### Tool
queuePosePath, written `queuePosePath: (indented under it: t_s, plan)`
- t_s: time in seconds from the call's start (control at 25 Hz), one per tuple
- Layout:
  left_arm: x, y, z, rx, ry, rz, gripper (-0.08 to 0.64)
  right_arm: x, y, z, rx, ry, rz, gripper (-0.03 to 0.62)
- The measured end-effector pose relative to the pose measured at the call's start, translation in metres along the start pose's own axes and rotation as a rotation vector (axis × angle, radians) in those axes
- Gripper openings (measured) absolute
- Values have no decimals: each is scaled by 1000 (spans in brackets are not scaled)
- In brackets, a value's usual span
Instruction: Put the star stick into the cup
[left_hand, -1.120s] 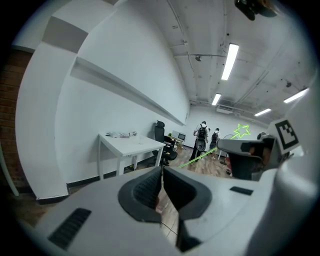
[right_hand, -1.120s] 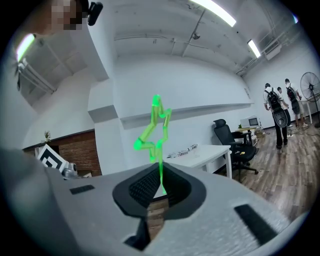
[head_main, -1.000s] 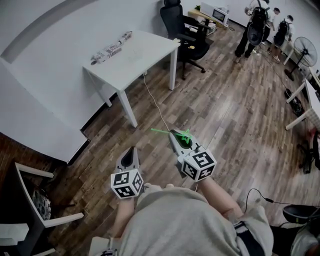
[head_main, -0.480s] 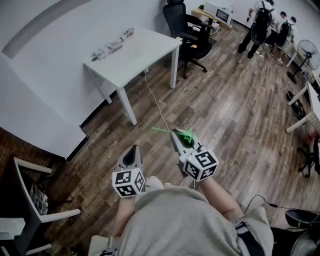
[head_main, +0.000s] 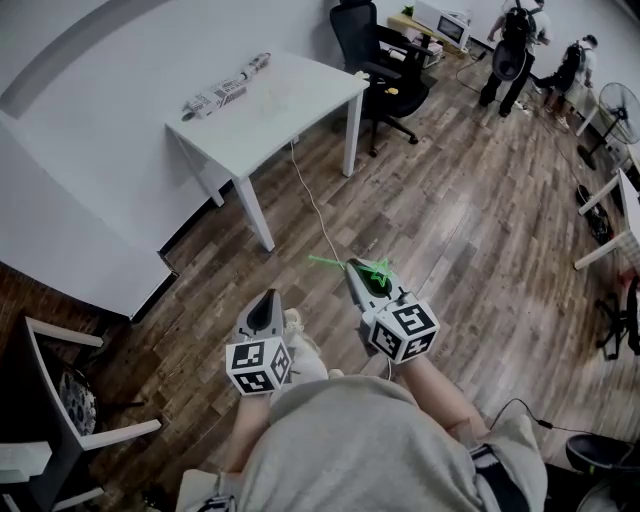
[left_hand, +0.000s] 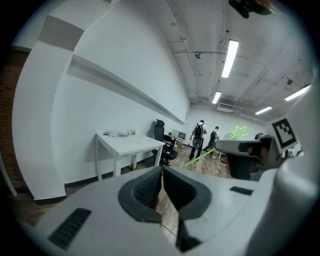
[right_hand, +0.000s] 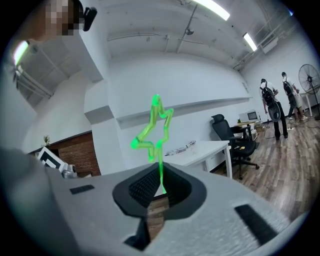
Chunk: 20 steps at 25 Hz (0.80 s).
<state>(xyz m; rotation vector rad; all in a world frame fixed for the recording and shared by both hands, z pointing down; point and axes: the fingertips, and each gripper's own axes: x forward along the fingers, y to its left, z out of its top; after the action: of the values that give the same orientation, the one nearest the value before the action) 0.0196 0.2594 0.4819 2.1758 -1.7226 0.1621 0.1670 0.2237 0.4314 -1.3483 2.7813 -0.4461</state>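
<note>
My right gripper (head_main: 358, 272) is shut on the green star stick (head_main: 374, 269). The stick's thin shaft pokes out to the left over the wooden floor. In the right gripper view the star (right_hand: 155, 126) stands up above the pads, with the shaft pinched between them. My left gripper (head_main: 267, 308) hangs beside it, shut with nothing between its jaws. A small clear cup (right_hand: 192, 149) stands on the white table (head_main: 285, 115), far ahead of both grippers. From the left gripper view the star stick (left_hand: 239, 132) and the right gripper (left_hand: 246, 156) show at the right.
A striped bundle (head_main: 226, 91) lies at the table's far end. A black office chair (head_main: 388, 62) stands right of the table. A cable (head_main: 311, 205) runs over the floor. People (head_main: 516, 42) and a fan (head_main: 620, 108) are at the back right, and a white chair frame (head_main: 72, 400) is at lower left.
The view has shifted slightly toward the table and a shoe now shows by the left gripper. Both grippers hold the same pose. The people at the back have moved.
</note>
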Motion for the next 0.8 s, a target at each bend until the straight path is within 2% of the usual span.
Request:
queuePosePath:
  t_s: [0.44, 0.8]
  plan:
    - [79, 63, 35, -16, -1, 20, 14, 103, -28, 15, 14, 3, 12, 11]
    - [154, 116, 83, -7, -5, -7, 14, 202, -49, 45, 5, -11, -2, 11]
